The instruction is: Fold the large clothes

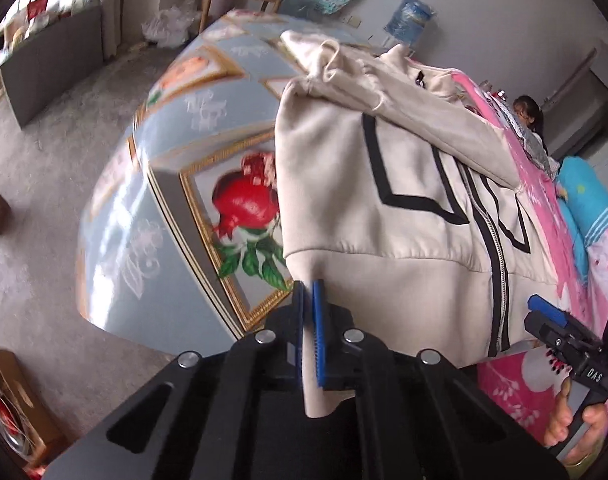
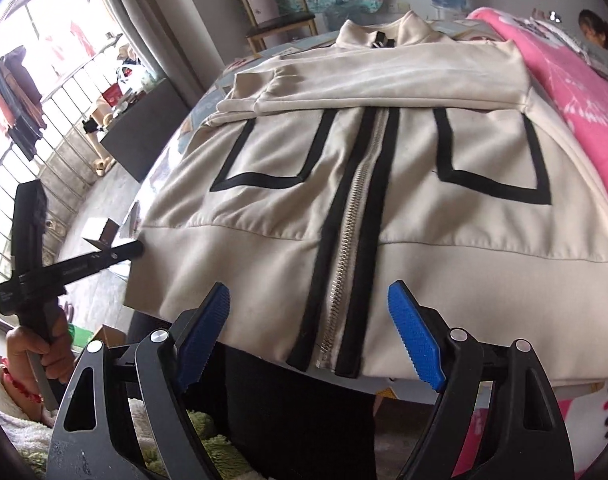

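the cream jacket (image 2: 383, 208) lies spread flat, front up, on the table (image 1: 172, 184) with the printed pomegranate cloth, its silver zipper (image 2: 353, 216) closed and running straight up the middle between two black strips. both sleeves are laid across the chest, one over the other, just under the collar (image 2: 383, 30), and the black-outlined pockets sit either side of the zip. the hem hangs a little over the near edge of the table.

my left gripper (image 1: 312, 312) has its blue pads pressed together on the bottom left corner of the jacket: a strip of cream hem runs down between the pads and out toward the camera, so the fabric is pinched tight. from the right wrist view the same tool shows as a black arm reaching the jacket's left hem corner, with my left hand (image 2: 44, 352) wrapped around its handle (a red bead bracelet on that wrist).

my right gripper (image 2: 307, 324) stands with its jaws spread wide, holding nothing; the blue pads hang either side of the zipper's lower end, just at the hem, and i cannot tell whether they touch the cloth. in the left wrist view it sits off beyond the jacket's right side, over a pink blanket (image 1: 527, 384) that lies along that edge of the table.

a wooden chair (image 2: 280, 12) stands past the far end of the table, and another person (image 2: 595, 30) is visible in the far right corner.
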Available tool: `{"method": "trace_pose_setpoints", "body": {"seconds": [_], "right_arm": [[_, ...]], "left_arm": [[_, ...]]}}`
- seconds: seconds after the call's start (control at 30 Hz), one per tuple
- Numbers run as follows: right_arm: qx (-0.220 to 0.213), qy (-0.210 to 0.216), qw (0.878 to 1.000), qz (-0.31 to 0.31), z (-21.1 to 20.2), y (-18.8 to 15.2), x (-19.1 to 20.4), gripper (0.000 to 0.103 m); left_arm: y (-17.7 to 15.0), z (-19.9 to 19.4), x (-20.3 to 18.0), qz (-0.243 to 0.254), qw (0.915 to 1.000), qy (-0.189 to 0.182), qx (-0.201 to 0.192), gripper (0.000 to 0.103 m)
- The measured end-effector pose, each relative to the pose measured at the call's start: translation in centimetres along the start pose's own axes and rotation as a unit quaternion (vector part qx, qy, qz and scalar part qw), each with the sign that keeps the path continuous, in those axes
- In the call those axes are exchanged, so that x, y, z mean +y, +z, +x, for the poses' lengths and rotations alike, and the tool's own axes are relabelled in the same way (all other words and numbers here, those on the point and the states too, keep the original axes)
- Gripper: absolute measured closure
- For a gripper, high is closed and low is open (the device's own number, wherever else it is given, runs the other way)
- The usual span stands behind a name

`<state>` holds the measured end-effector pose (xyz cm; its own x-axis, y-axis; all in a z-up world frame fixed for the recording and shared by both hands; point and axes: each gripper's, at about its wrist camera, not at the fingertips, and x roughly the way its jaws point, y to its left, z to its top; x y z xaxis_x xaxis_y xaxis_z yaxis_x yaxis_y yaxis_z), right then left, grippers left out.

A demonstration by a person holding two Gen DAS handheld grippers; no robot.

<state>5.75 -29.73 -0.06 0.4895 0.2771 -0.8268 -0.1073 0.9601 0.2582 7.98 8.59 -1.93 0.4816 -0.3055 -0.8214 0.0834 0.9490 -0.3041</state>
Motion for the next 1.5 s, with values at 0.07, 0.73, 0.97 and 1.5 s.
{"method": "trace_pose_setpoints", "body": {"seconds": [0.07,0.73,0.97,1.5], "right_arm": [[-0.003,-0.004,1.000,0.011,-0.6,-0.4,-0.6,0.025],[-0.071,-0.142,0.980,0.122,-6.0,-0.4,-13.0,0.028],[-0.061,-0.136,0.974,0.170,-5.6,-1.2,-17.6,0.038],[-0.035,-0.140,0.969,0.199,-5.2,-4.6,-18.0,0.061]], "left_arm": [[0.5,-1.2,-0.3,0.023,0.9997,0.007,-0.010,0.099],[-2.0,0.1,2.0,-0.011,0.9958,-0.042,0.081,0.079],[-2.6,0.9,2.2,-0.029,0.9932,-0.055,0.099,0.076],[-2.8,1.4,1.8,-0.026,0.9938,-0.043,0.100,0.076]]}}
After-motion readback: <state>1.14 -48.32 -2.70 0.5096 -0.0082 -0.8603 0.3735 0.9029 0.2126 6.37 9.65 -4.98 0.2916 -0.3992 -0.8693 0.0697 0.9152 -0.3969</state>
